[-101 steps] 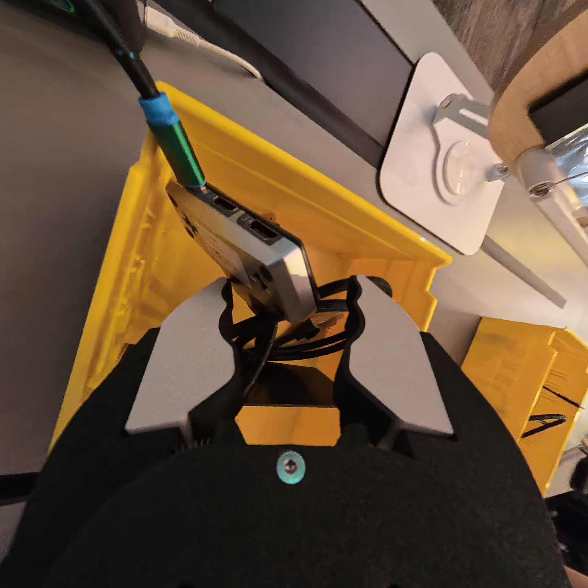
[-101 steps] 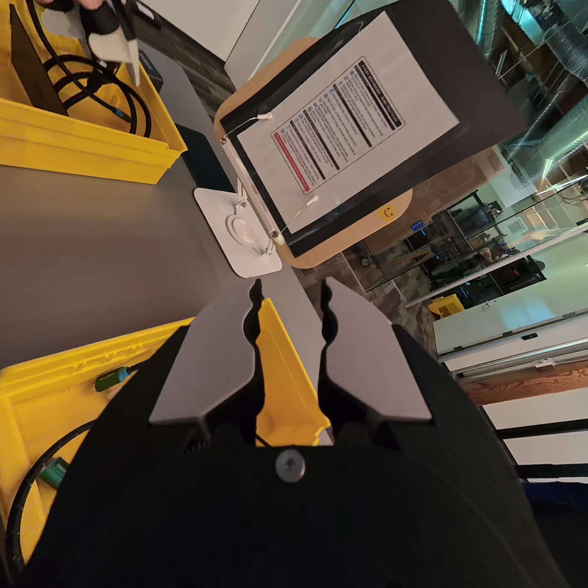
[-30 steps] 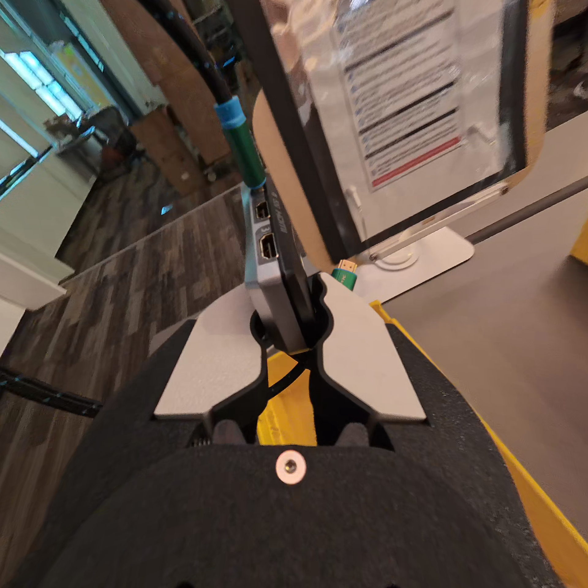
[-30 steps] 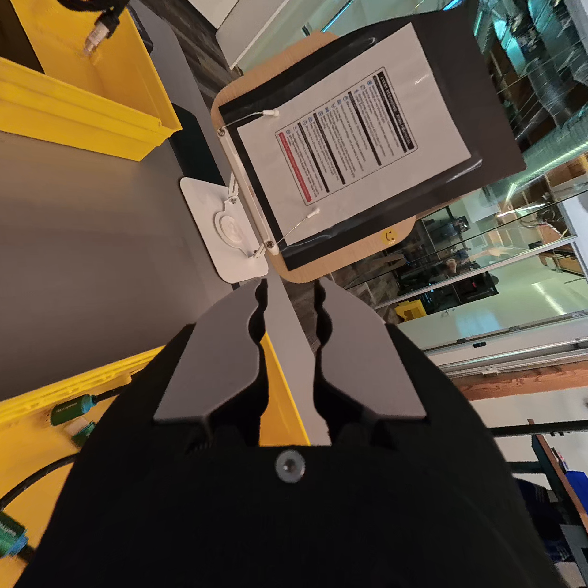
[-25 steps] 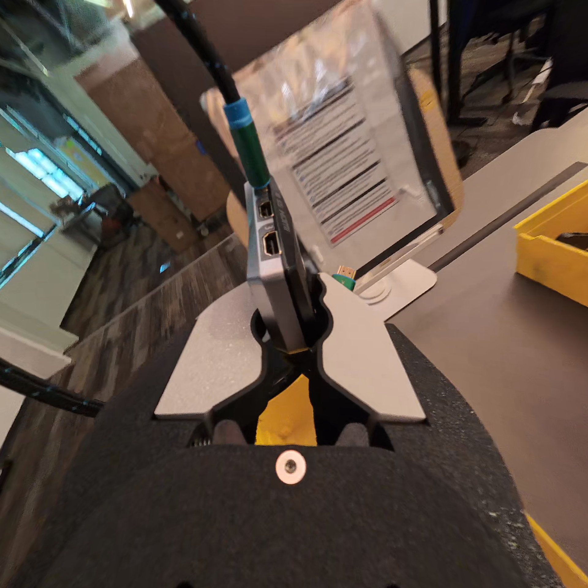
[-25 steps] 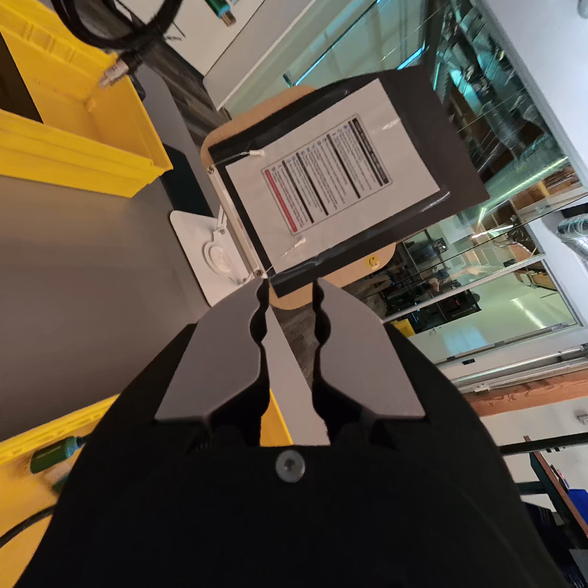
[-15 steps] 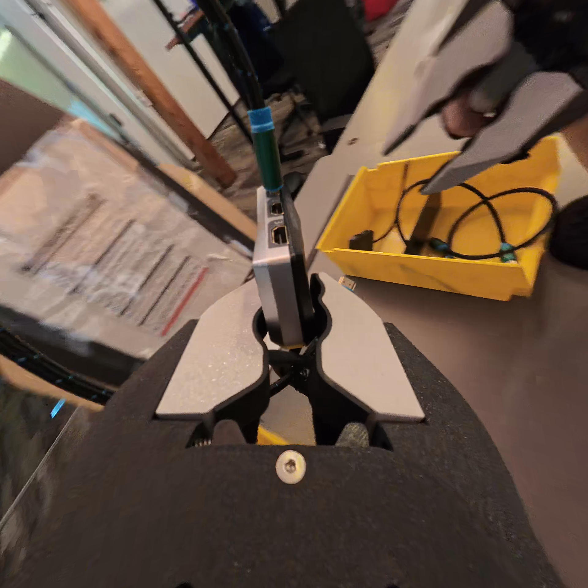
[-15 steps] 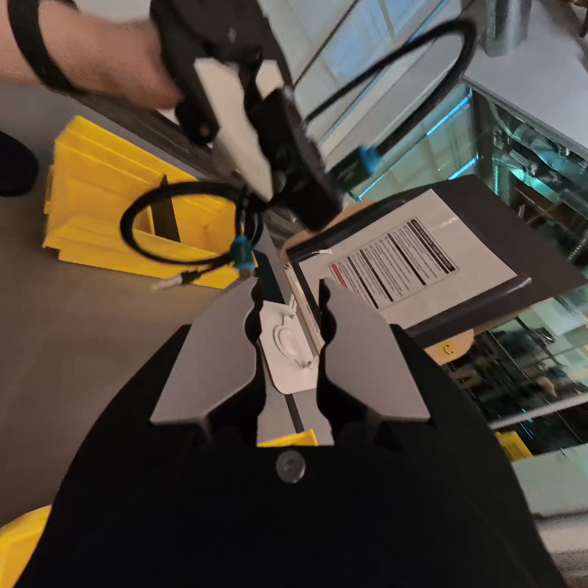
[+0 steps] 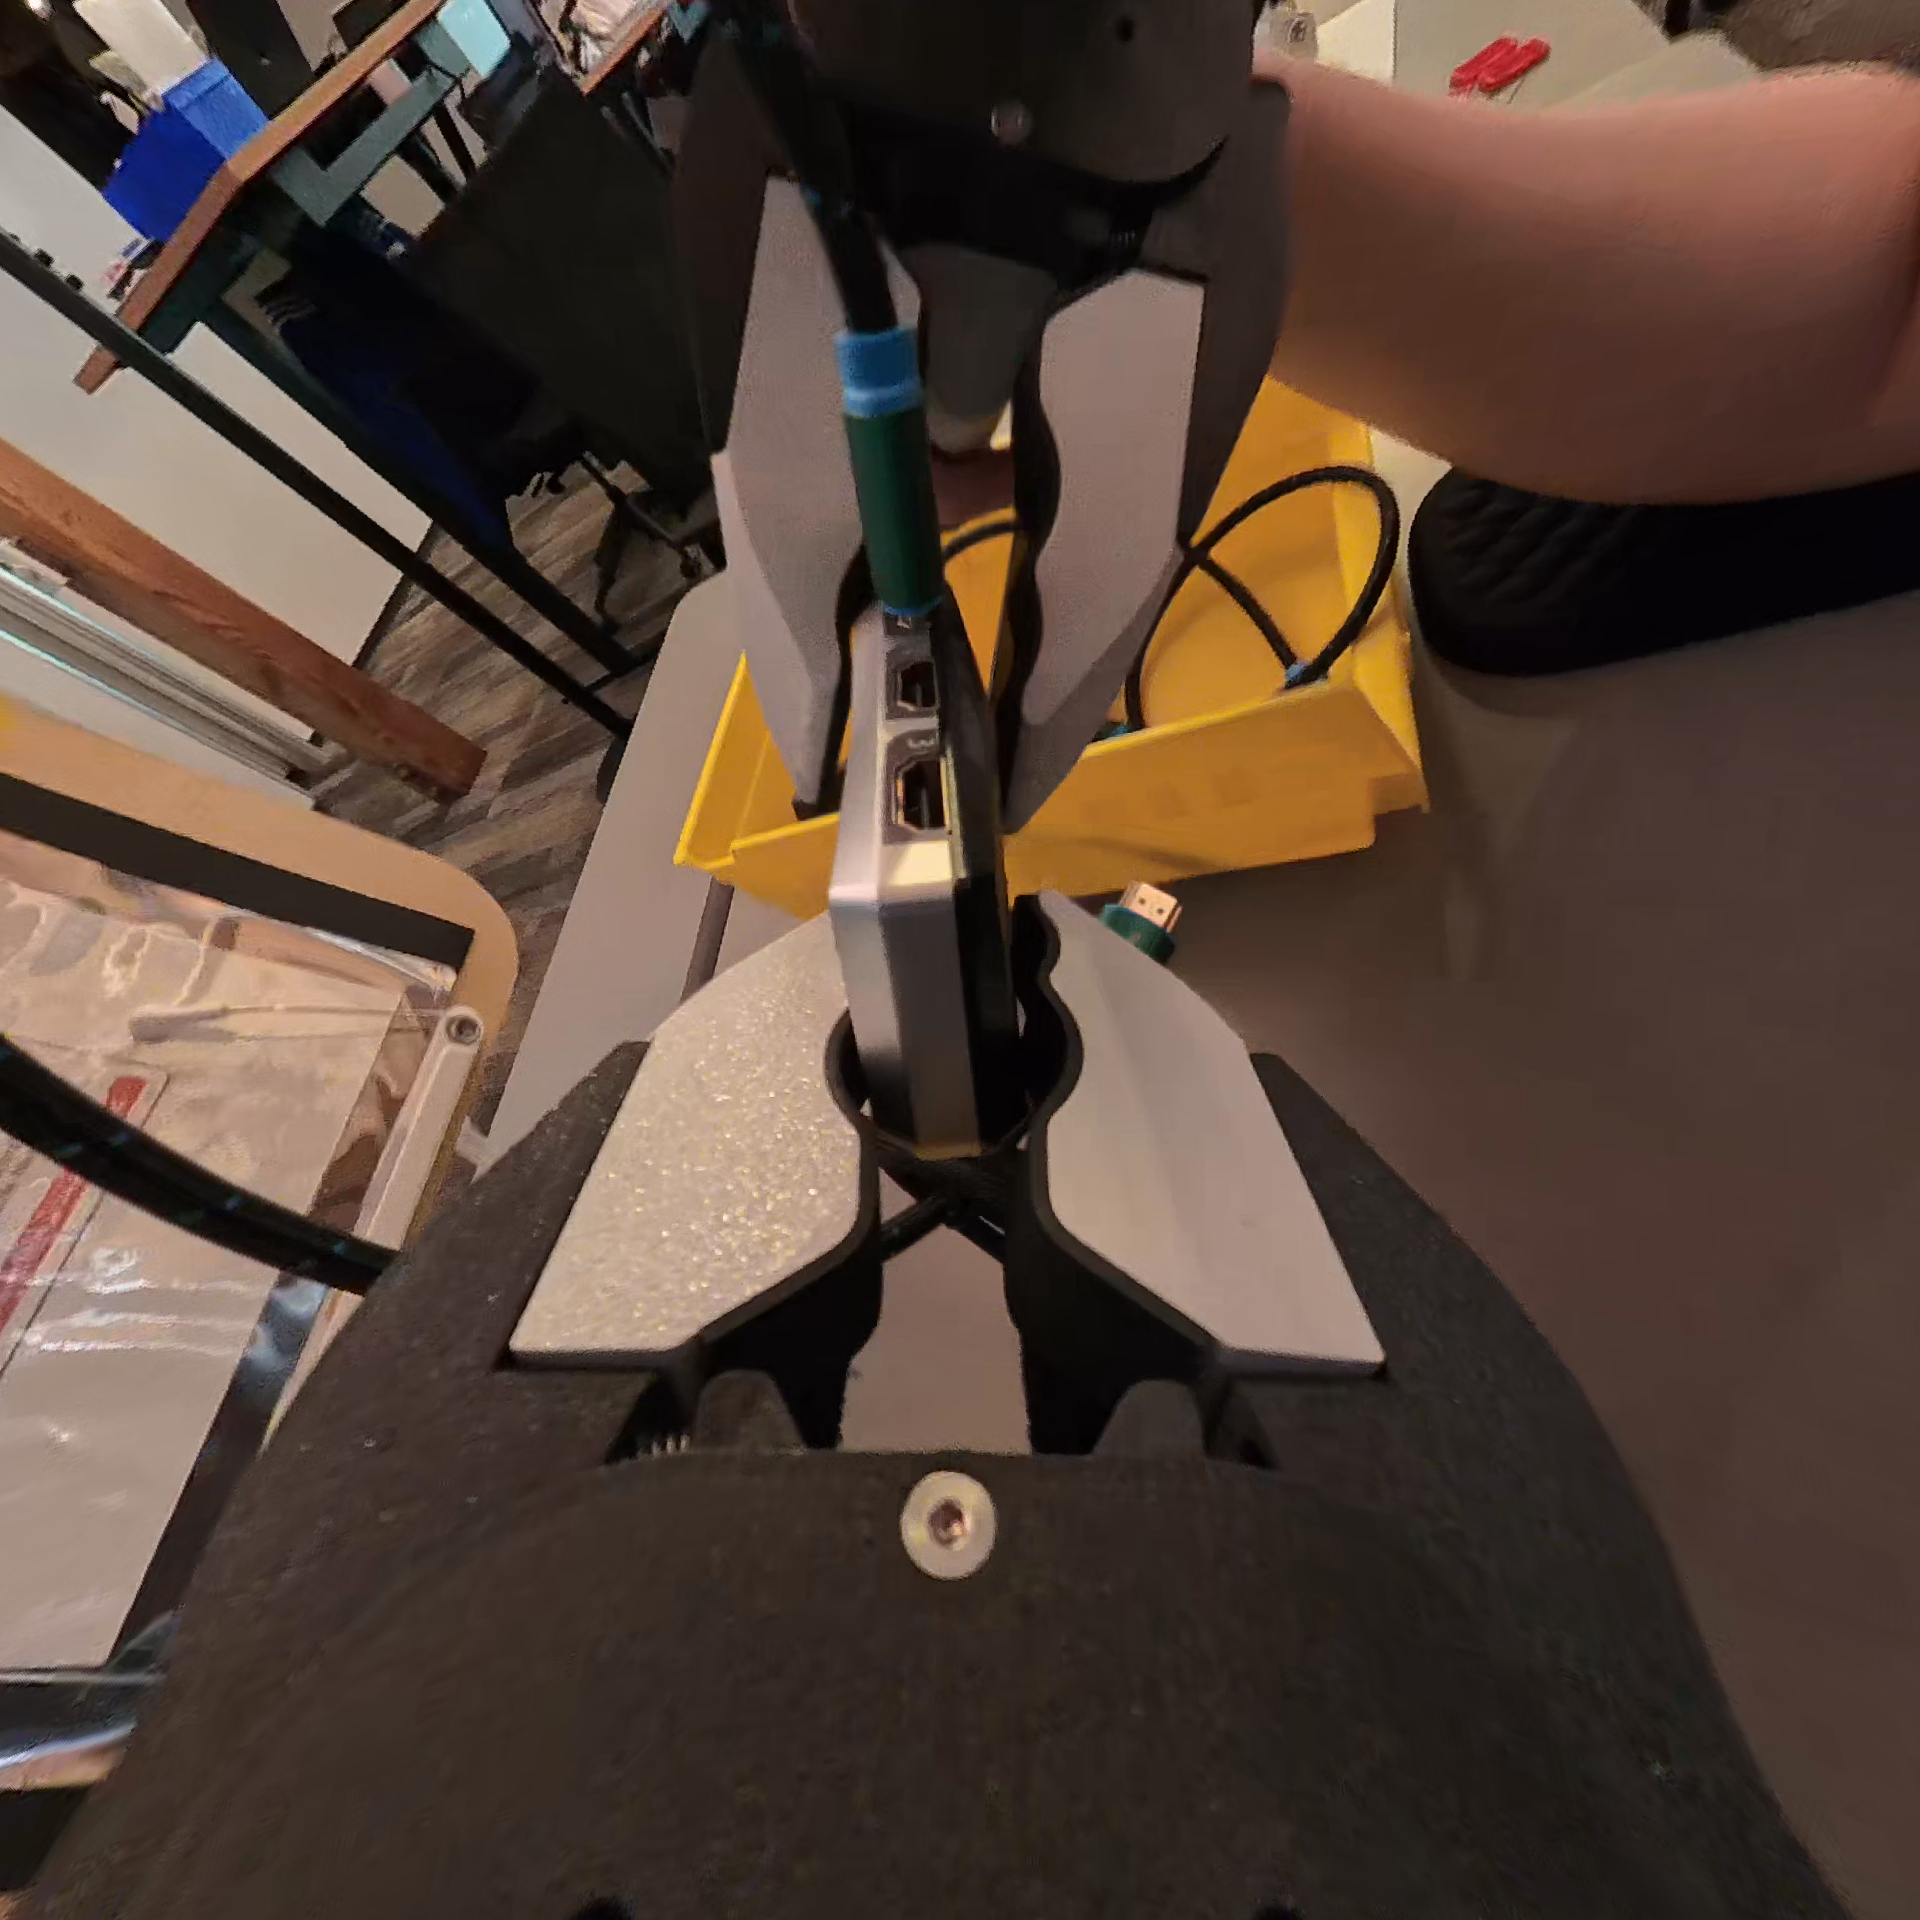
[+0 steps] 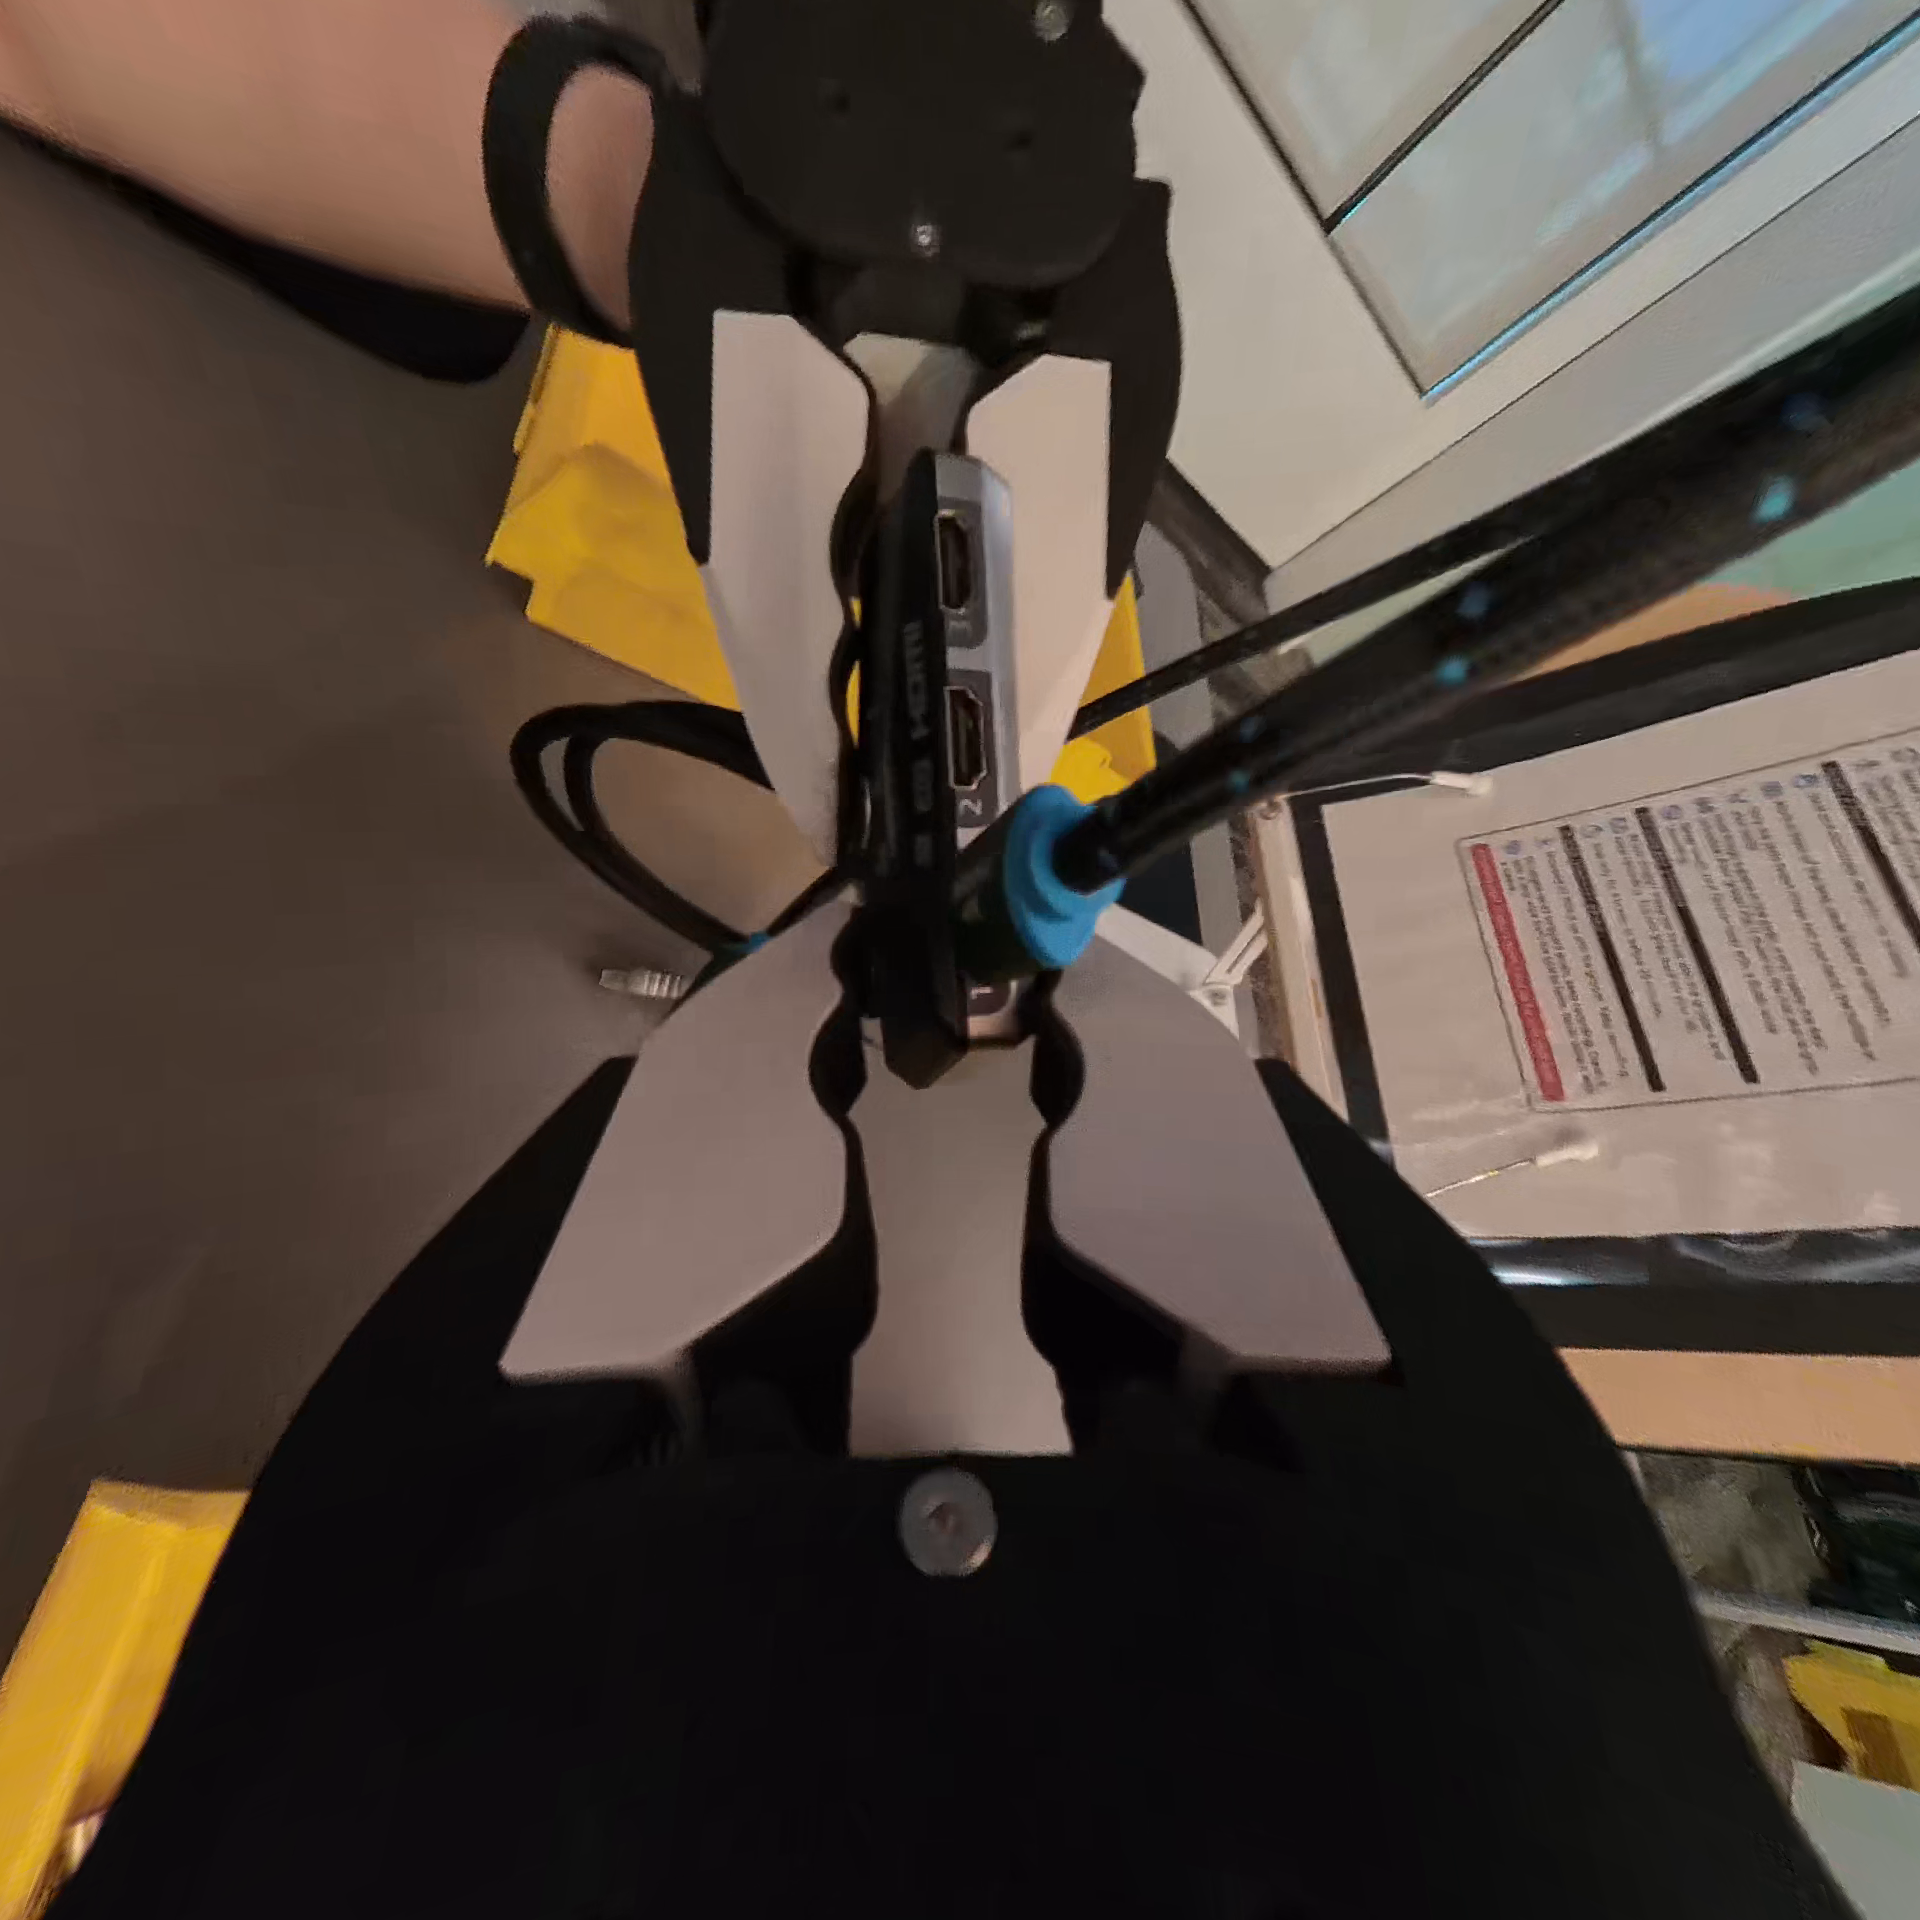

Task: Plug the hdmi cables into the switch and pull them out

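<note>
Half a second on, the right tool (image 9: 914, 748) has swung in from off to the side and now straddles the far end of the switch (image 9: 920, 914), its fingers spread to either side of the green plug (image 9: 888, 520) without touching it. Opposite, the left tool (image 10: 914, 821) pinches the switch's near end, holding the slim grey-and-black box edge-up in the air above the grey tabletop (image 9: 1610, 1039).

One HDMI cable (image 10: 1455, 665) sits seated in the end port, its blue collar (image 10: 1049, 883) marking where plug meets braided cord; two ports beside it stand empty. A second, loose connector (image 9: 1143, 920) lies on the tabletop near the yellow bin (image 9: 1247, 769), which holds more coiled cable.

Judging by looks, the switch is light and rigid, with smooth metal sides that could slip in a pinch, so the flat faces are the place to clamp. The plug shell is stiff and offers the sound hold; the cord is springy and would likely strain at the collar if tugged. A straight pull along the port seems safest.
</note>
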A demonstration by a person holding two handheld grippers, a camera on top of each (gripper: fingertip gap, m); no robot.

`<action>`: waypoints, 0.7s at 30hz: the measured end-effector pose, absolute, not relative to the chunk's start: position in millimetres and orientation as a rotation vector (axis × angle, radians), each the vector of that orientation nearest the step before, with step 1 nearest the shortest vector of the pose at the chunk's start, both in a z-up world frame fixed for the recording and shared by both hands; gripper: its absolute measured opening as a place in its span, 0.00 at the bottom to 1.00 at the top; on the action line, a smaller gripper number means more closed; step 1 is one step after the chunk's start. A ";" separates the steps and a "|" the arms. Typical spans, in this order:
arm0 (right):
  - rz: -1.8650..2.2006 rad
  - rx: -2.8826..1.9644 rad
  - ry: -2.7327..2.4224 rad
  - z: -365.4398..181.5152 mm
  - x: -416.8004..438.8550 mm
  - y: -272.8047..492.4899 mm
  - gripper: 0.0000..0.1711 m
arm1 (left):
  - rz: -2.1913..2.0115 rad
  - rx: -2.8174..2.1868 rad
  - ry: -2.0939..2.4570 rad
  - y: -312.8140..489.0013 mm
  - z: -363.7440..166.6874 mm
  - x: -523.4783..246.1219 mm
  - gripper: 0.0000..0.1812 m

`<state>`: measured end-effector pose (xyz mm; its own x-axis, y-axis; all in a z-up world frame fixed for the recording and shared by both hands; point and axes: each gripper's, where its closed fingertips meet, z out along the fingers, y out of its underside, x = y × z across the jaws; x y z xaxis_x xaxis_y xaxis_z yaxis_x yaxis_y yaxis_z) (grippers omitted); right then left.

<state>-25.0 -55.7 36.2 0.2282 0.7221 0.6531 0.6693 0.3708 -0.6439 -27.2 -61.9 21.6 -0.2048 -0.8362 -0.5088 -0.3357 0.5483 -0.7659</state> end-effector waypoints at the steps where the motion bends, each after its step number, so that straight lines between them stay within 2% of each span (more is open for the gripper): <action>1: 0.059 -1.331 -1.492 31.9 -28.0 -55.6 0.16 | -0.611 -0.968 1.786 -59.5 17.7 -30.3 0.13; 8: -0.040 -1.239 -1.586 22.0 -38.3 -56.7 0.12 | -0.633 -0.930 1.807 -62.0 7.8 -34.8 0.17; 11: -0.122 -1.211 -1.625 15.1 -41.1 -53.5 0.12 | -0.593 -0.899 1.788 -65.4 3.1 -27.3 0.29; 13: -0.157 -1.155 -1.638 15.0 -43.5 -52.7 0.12 | -0.525 -0.883 1.793 -64.1 -2.2 -24.2 0.33; 16: -0.170 -1.117 -1.628 18.1 -45.1 -52.9 0.12 | -0.452 -0.828 1.762 -61.5 -0.8 -22.8 0.29; 18: -0.151 -1.090 -1.611 23.3 -48.2 -56.0 0.12 | -0.391 -0.740 1.707 -59.4 9.0 -25.2 0.21; 21: -0.173 -1.072 -1.617 27.1 -50.7 -59.6 0.12 | -0.337 -0.647 1.685 -61.8 15.6 -27.9 0.20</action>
